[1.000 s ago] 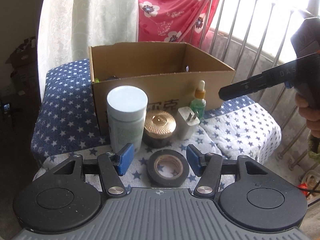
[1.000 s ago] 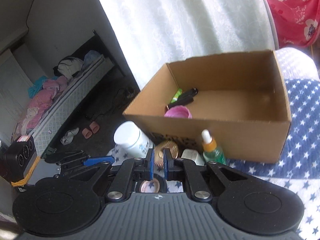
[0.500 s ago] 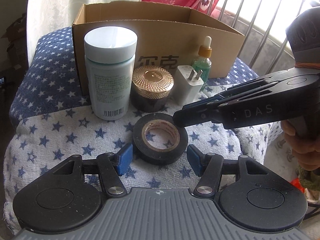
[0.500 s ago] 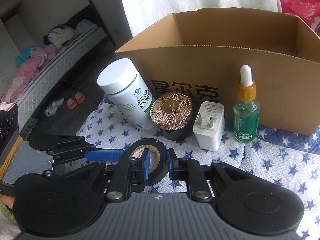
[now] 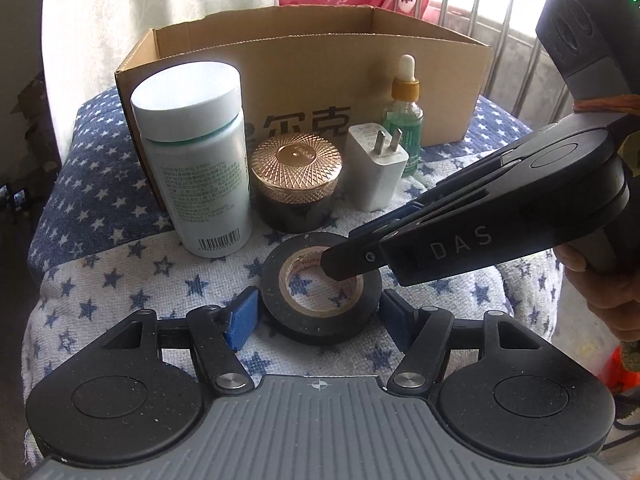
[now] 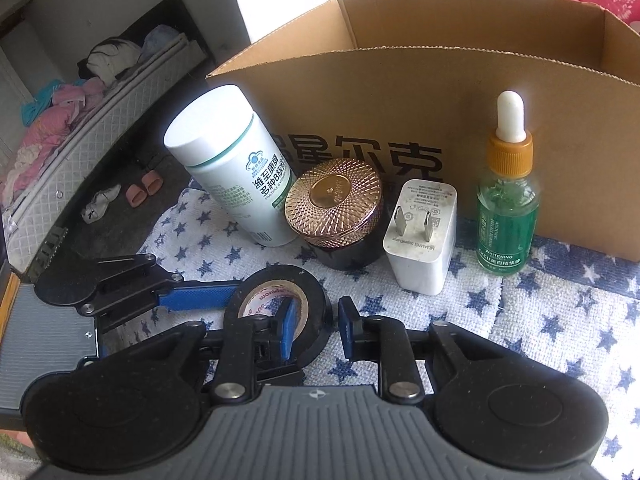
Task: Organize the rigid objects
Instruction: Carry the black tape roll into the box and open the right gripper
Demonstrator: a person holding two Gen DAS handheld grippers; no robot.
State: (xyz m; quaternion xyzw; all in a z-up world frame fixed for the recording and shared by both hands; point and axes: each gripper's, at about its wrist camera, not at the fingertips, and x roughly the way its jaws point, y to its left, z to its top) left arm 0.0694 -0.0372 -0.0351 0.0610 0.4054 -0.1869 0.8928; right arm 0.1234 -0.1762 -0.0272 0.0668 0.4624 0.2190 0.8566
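Standing before one box (image 5: 304, 76): one bottle (image 5: 196, 160), jar (image 5: 296, 180), charger (image 5: 376, 168), apparently one dropper (image 5: 404, 120)

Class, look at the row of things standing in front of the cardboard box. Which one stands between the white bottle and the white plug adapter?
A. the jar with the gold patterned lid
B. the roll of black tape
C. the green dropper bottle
A: the jar with the gold patterned lid stands between the white bottle and the white plug adapter.
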